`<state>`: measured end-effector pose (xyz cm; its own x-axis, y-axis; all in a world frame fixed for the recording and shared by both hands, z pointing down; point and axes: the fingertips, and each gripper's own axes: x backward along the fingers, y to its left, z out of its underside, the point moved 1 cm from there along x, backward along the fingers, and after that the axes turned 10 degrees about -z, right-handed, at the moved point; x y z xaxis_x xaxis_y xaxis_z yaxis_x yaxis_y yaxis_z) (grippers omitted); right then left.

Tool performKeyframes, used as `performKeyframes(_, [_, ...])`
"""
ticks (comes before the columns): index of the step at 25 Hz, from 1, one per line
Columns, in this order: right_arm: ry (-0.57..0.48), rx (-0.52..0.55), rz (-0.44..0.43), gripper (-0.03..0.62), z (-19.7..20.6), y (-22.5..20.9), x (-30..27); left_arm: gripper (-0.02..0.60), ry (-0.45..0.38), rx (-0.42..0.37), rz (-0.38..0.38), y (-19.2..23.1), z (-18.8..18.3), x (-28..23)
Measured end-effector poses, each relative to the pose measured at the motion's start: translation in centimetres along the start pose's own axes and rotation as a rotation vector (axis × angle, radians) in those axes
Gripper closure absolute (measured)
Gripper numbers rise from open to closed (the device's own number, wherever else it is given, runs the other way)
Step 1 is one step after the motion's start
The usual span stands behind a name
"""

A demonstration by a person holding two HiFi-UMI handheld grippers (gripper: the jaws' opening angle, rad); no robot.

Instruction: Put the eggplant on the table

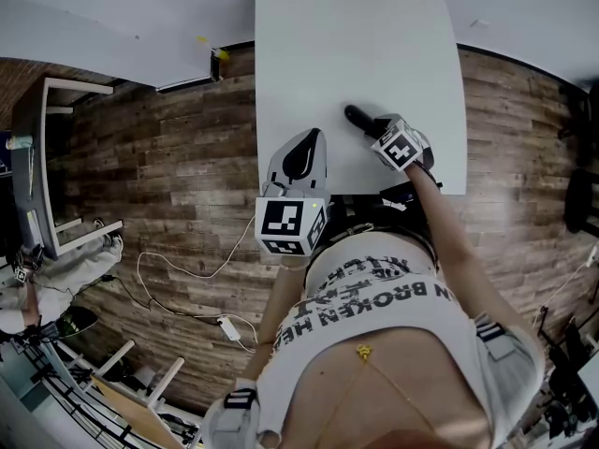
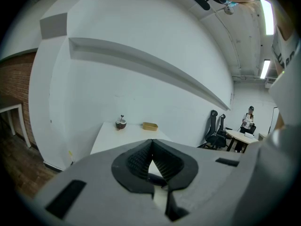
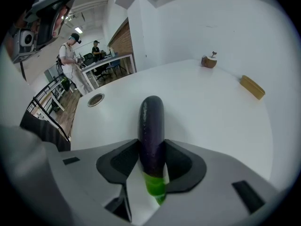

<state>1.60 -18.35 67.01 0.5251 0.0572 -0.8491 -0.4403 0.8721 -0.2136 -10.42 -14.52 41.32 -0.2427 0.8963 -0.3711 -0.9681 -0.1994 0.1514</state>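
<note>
the eggplant (image 3: 151, 126) is pinched between the pads of the right gripper (image 3: 151, 160). it is gripped low on the purple body, just above the green stem end, so the long dark end is left sticking out ahead of the jaws. that hold is judged to suit a lay-down: the free end can be set on the table (image 3: 211, 107) first and the rest lowered after it.

in the head view the right gripper (image 1: 379, 127) is seen at centre right of the frame, over the near part of the white table (image 1: 356, 45), with the eggplant (image 1: 356, 115) poking out toward the upper left. whether the tip is touching the top cannot be told from there.

the left gripper (image 1: 301, 152) is held at the near edge of the table, lower left of the right one. it is taken to be parked out of the way. its jaws are pressed together at the tips with nothing between them, as the left gripper (image 2: 151, 161) shows in its own view.

the pinch itself and the green stem are given only by the right gripper view. in the head view they are covered by the marker cube. the spacing of the two grippers is given only by the head view. the far end of the table (image 2: 113, 138) is shown best by the left gripper view, with a small brown round thing (image 2: 121, 123) and a tan block (image 2: 150, 126) well apart from the work. no eggplant is seen in that view.
</note>
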Motion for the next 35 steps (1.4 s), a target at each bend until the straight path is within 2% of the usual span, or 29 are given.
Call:
performKeyframes(28, [0.006, 0.015, 0.000, 0.421, -0.03, -0.08, -0.24, 0.583, 0.004, -0.003, 0.010, -0.19, 0.23, 0.12])
performKeyframes(35, [0.018, 0.017, 0.013, 0.401, -0.15, -0.28, -0.02, 0.583, 0.008, -0.002, 0.011, -0.16, 0.30, 0.13])
